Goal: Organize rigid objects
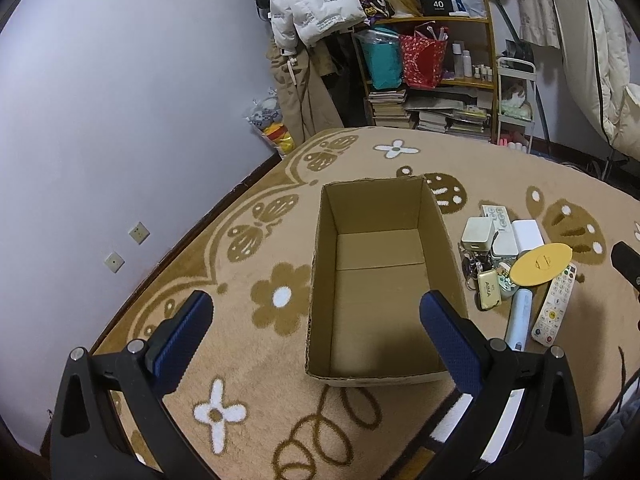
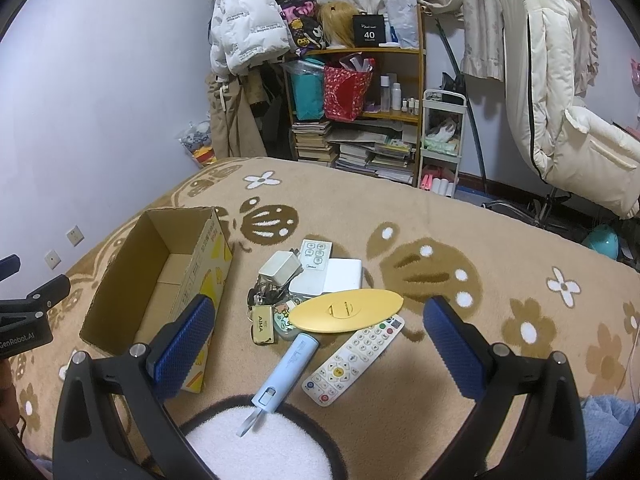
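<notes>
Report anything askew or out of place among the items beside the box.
The yellow oval lid rests tilted on top of the heap, overlapping the white remote and the white boxes. Everything is jumbled on the rug; the cardboard box holds nothing.

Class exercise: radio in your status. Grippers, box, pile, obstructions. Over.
Left gripper open, over empty cardboard box. Right gripper open, above pile: yellow oval lid, white remote, blue tube. Nothing blocking.
</notes>
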### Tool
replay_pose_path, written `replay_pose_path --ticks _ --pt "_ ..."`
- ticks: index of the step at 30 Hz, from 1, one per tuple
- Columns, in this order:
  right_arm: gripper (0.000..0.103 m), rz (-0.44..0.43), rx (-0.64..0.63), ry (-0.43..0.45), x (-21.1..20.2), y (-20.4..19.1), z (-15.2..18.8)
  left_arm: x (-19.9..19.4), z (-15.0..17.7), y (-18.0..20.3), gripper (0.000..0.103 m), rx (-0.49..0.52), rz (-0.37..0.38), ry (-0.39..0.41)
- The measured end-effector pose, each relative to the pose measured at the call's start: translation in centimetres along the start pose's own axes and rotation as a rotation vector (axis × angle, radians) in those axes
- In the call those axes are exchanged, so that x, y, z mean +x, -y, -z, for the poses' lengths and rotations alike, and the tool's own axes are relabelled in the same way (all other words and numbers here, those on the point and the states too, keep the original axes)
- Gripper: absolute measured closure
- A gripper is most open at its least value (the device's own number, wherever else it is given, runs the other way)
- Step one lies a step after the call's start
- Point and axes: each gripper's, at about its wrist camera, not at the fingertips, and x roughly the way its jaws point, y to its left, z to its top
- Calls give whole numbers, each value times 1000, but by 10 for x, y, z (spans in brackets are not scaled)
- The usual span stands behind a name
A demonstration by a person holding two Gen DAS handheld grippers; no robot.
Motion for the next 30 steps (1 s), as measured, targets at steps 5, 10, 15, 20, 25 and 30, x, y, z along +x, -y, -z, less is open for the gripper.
replay_pose_path --ticks 5,10,15,20,25,30 --pt "0 1 -1 0 0 0 0 1 0 -1 1 0 2 -8" --pt "0 -1 -5 1 0 -1 0 -1 1 -1 1 0 10 -5" --pt "0 0 -3 -2 1 -2 1 0 1 0 1 6 10 -9" --pt "0 1 -5 -2 0 -2 0 -2 1 1 1 3 13 -5" --pt "0 0 -4 -2 0 -3 2 -3 2 2 1 3 11 -7" --pt "0 2 -9 -2 0 -3 1 -3 2 2 1 3 13 -5"
